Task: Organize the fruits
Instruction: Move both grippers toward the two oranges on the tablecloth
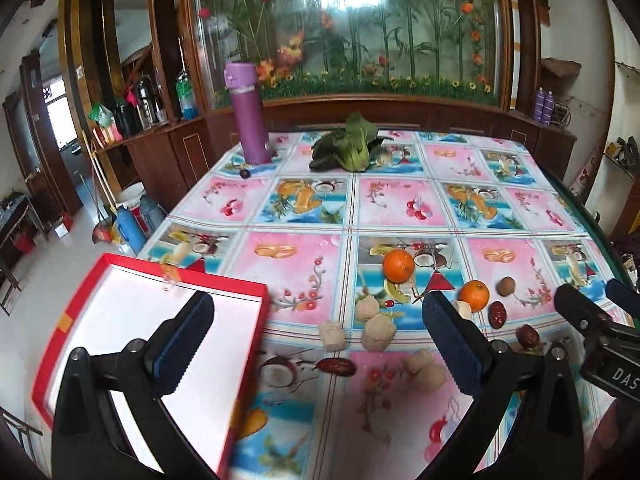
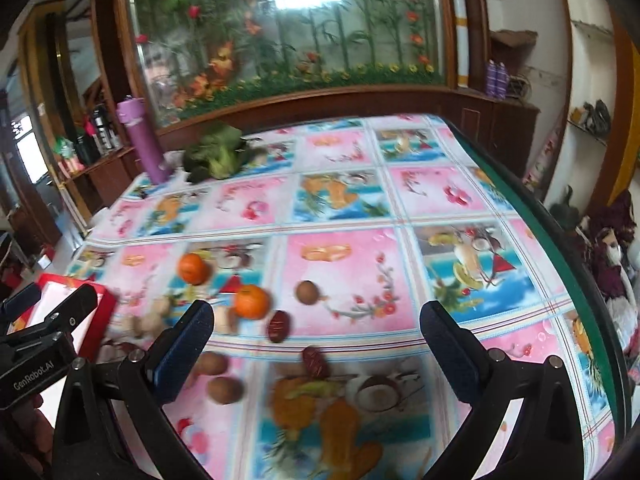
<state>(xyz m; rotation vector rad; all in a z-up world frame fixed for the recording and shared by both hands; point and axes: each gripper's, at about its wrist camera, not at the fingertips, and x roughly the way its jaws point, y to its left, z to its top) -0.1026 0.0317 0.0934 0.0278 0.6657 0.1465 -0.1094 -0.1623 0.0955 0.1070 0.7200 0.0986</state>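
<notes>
Fruit scattered loose on the near half of the table: two oranges, far orange (image 1: 398, 266) and near orange (image 1: 474, 295), apart from each other, not touching. Small brown round fruit (image 1: 506, 286) just right of the near orange. Three dark red dates: one (image 1: 497, 314) just below that brown fruit, one (image 1: 528, 336) nearer the camera, one (image 1: 337, 367) lying alone further left. Several pale beige lumps (image 1: 374, 320) clustered between the oranges and the left date; cannot tell what they are. None of the fruit is in the box.

Red box (image 1: 256, 292) with white inside sits at the table's left near corner, tilted in view, nothing in it. Left gripper (image 1: 316, 344) jaws wide apart, nothing between them; one finger is over the box interior, the other over the cloth near the near orange. Right gripper (image 2: 316, 344) also spread wide, holding nothing, above the tablecloth with a date (image 2: 316, 361) and two brown round fruits (image 2: 224, 390) below it. Right wrist view is motion-blurred.

Tablecloth (image 1: 396, 204) has pink and blue fruit-print squares. Far side: leafy green vegetable (image 1: 348, 148) lying down, purple bottle (image 1: 248, 114) upright at the far left corner, a small dark fruit (image 1: 245, 173) just in front of it. Behind the table, a wood cabinet with a glass flower panel (image 1: 348, 28).
</notes>
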